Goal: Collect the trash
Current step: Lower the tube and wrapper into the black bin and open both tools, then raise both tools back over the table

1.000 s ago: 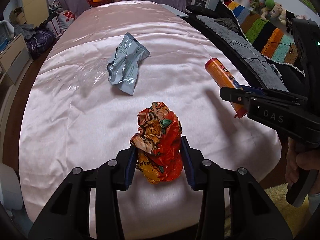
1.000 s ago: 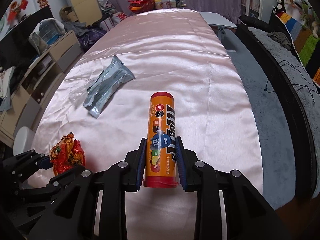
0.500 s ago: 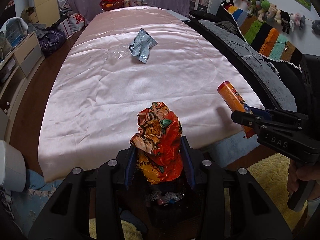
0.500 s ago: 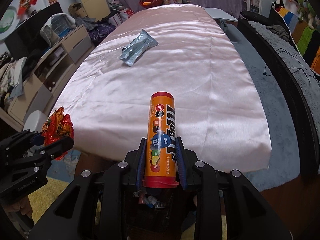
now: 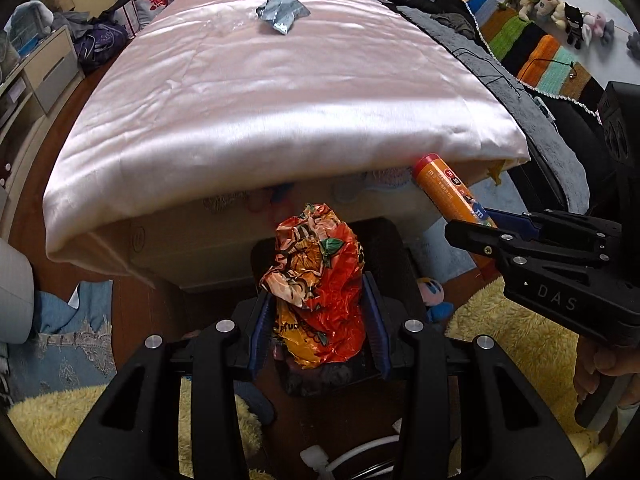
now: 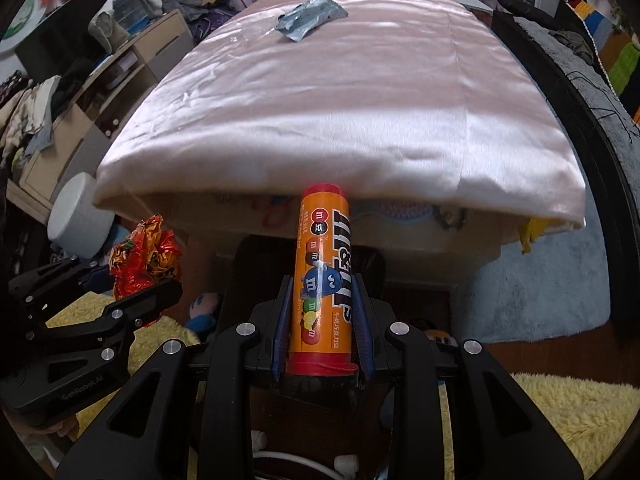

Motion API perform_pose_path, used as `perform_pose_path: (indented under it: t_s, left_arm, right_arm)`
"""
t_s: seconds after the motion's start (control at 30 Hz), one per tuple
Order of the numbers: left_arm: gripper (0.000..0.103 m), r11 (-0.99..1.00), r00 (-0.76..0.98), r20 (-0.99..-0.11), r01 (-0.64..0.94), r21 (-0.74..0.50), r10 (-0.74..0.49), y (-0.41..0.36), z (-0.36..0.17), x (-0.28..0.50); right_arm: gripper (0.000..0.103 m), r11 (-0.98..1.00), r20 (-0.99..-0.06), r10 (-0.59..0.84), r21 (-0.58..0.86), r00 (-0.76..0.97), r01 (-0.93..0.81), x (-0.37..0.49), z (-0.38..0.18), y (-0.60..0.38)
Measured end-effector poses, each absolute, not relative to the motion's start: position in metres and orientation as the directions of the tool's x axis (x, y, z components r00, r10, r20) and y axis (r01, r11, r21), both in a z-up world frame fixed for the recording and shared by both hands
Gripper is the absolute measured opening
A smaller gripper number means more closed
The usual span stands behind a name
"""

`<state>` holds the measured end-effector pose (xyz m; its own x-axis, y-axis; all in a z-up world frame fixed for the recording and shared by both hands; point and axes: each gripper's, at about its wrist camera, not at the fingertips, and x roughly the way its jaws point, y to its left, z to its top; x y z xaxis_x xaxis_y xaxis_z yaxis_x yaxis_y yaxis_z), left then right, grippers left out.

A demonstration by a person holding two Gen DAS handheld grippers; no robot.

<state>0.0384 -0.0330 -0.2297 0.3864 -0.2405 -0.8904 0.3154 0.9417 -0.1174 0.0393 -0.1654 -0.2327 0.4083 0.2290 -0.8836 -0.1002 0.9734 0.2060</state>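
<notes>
My left gripper (image 5: 318, 320) is shut on a crumpled red and orange wrapper (image 5: 316, 288) and holds it above a dark bin (image 5: 396, 248) on the floor below the table's near edge. My right gripper (image 6: 322, 320) is shut on an orange M&M's tube (image 6: 322, 272), held over the same dark bin (image 6: 256, 264). The tube also shows in the left wrist view (image 5: 450, 196), and the wrapper in the right wrist view (image 6: 142, 254). A silver-blue snack bag (image 5: 282, 10) lies far back on the pink tablecloth (image 5: 280, 92); it also shows in the right wrist view (image 6: 310, 14).
A yellow fluffy rug (image 5: 520, 344) lies under the grippers. A white round bin (image 6: 78, 216) stands on the floor at left. Drawers and clutter (image 6: 80, 92) line the left side. A dark sofa with a striped blanket (image 5: 532, 52) runs along the right.
Both grippers have pulled back off the table and dropped below its near edge, still holding the wrapper and the tube. The dark bin is now under them.
</notes>
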Motion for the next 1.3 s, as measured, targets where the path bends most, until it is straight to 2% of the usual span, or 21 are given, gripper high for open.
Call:
perform_pose_path:
  t_s: [0.2,0.6,0.63,0.67,0.73,0.8,0.83,0.97,1.03,1.3]
  left_arm:
    - [0.039,0.939,0.345,-0.904,0.314,-0.143,-0.253,-0.03,-0.252,0.032]
    - [0.042,0.938,0.29,-0.92,0.298,-0.175,-0.264,-0.027,-0.275,0.039]
    - [0.043,0.939,0.29,-0.919,0.295,-0.178,-0.266,-0.026,-0.275,0.04]
    - [0.043,0.94,0.29,-0.919,0.291,-0.181,-0.267,-0.025,-0.275,0.04]
    - [0.055,0.943,0.286,-0.922,0.28,-0.179,-0.26,-0.023,-0.277,0.041]
    - [0.064,0.946,0.289,-0.923,0.271,-0.176,-0.254,-0.021,-0.275,0.042]
    - [0.072,0.948,0.293,-0.921,0.266,-0.177,-0.255,-0.019,-0.274,0.042]
    - [0.086,0.953,0.322,-0.913,0.246,-0.174,-0.25,-0.011,-0.264,0.043]
    - [0.094,0.956,0.341,-0.907,0.237,-0.173,-0.248,-0.007,-0.256,0.045]
    - [0.095,0.959,0.42,-0.877,0.248,-0.139,-0.235,-0.003,-0.221,0.055]
  right_arm:
    - [0.029,0.958,-0.893,0.285,0.276,0.349,-0.076,0.035,-0.253,-0.168]
    - [0.031,0.96,-0.898,0.273,0.277,0.345,-0.041,0.041,-0.262,-0.164]
    - [0.036,0.96,-0.896,0.274,0.278,0.35,-0.039,0.042,-0.262,-0.164]
    - [0.047,0.961,-0.895,0.269,0.274,0.356,-0.036,0.042,-0.26,-0.164]
    - [0.057,0.961,-0.889,0.264,0.274,0.374,-0.026,0.043,-0.256,-0.166]
    - [0.058,0.962,-0.885,0.258,0.274,0.388,-0.017,0.044,-0.253,-0.169]
    - [0.063,0.964,-0.884,0.25,0.267,0.395,-0.011,0.044,-0.25,-0.171]
    - [0.087,0.977,-0.885,0.182,0.21,0.429,0.019,0.045,-0.241,-0.177]
    - [0.089,0.981,-0.881,0.165,0.194,0.443,0.022,0.047,-0.237,-0.182]
    - [0.092,0.979,-0.85,0.164,0.204,0.501,0.027,0.059,-0.212,-0.194]
